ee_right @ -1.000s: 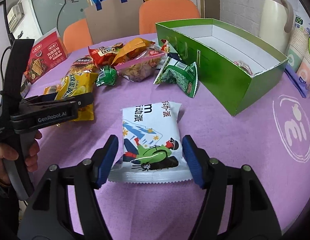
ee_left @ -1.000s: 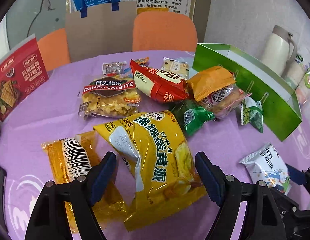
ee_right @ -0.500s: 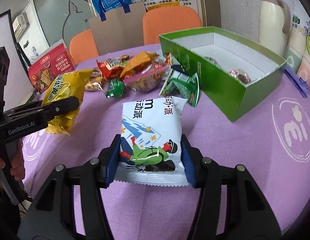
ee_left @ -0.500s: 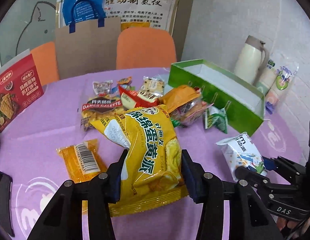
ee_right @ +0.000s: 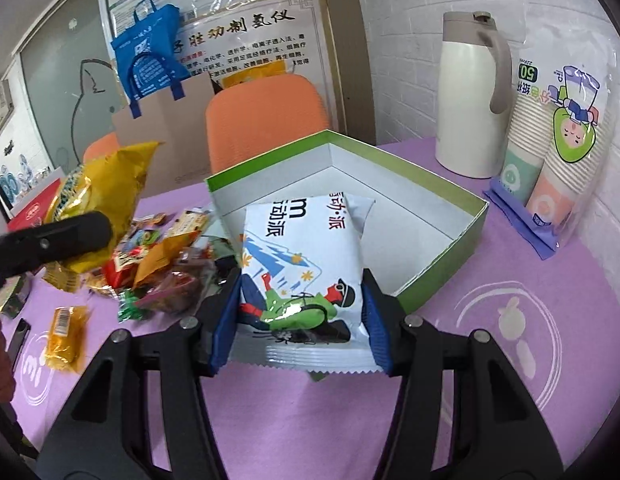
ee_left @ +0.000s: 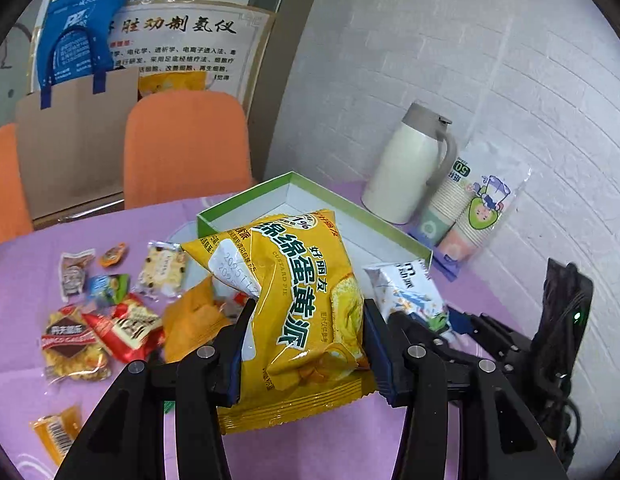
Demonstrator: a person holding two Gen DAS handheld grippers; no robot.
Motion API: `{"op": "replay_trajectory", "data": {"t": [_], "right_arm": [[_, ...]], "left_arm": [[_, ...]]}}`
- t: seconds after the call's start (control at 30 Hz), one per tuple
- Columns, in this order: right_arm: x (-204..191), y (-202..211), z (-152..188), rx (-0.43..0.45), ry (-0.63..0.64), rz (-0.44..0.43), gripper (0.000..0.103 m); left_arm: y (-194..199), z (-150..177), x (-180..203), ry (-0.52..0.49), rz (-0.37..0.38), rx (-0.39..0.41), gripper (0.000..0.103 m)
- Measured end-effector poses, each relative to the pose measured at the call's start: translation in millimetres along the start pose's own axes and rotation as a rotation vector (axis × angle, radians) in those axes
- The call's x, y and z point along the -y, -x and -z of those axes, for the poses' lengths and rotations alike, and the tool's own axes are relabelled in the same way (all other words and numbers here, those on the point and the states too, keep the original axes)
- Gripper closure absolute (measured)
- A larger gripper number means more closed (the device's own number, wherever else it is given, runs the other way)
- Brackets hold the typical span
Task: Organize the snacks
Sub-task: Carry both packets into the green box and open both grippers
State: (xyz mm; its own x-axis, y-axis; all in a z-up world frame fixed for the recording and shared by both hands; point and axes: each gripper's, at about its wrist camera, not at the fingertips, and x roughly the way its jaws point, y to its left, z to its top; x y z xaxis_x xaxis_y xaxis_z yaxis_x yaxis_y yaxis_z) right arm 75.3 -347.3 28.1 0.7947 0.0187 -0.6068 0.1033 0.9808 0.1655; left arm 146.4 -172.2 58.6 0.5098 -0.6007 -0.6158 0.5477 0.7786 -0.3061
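purple cloth covers the counter, where the left gripper pinches a yellow custard pie bag and the right gripper pinches a white snack pack, both raised just before the green box.

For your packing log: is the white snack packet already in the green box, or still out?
Out. The white snack packet sits clamped between the right gripper's jaws, in front of the green box.
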Motion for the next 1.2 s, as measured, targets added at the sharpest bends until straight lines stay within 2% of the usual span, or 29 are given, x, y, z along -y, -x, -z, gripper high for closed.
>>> {"op": "replay_trajectory", "data": {"t": [0.17,0.33,0.37,0.43,0.47,0.53,0.6,0.63,0.93,1.13,1.2], "right_arm": [[17,-36,-12,-0.026,0.007,0.017,0.046],[30,-61,-19,-0.046,-0.014,0.002,0.045],[29,-62,-19,-0.042,0.004,0.008,0.042],[25,-62,-17,-0.037,0.047,0.012,0.034],[24,-62,-15,-0.034,0.068,0.014,0.03],[16,-63,-10,-0.04,0.142,0.052,0.03],[7,-63,-3,-0.046,0.219,0.116,0.029],[9,-61,-1,-0.044,0.207,0.128,0.029],[14,-33,18,-0.078,0.228,0.059,0.029],[13,-12,35,-0.057,0.226,0.038,0.029],[13,-4,33,-0.054,0.205,0.037,0.029]], "left_arm": [[-49,-35,9,0.008,0.0,0.007,0.053],[-101,-48,-2,0.056,-0.03,-0.026,0.051],[-109,-48,-5,0.073,-0.036,-0.031,0.048],[-123,-44,-13,0.108,-0.06,-0.053,0.017],[-127,-41,-16,0.121,-0.064,-0.058,0.015],[-134,-36,-18,0.125,-0.061,-0.072,0.015],[-136,-32,-17,0.097,-0.069,-0.061,0.015],[-135,-29,-14,0.08,-0.08,-0.055,0.015],[-114,1,8,-0.024,-0.121,-0.024,0.015],[-91,17,16,-0.016,-0.093,0.002,0.015],[-69,17,19,-0.02,-0.078,0.035,0.015]]}}
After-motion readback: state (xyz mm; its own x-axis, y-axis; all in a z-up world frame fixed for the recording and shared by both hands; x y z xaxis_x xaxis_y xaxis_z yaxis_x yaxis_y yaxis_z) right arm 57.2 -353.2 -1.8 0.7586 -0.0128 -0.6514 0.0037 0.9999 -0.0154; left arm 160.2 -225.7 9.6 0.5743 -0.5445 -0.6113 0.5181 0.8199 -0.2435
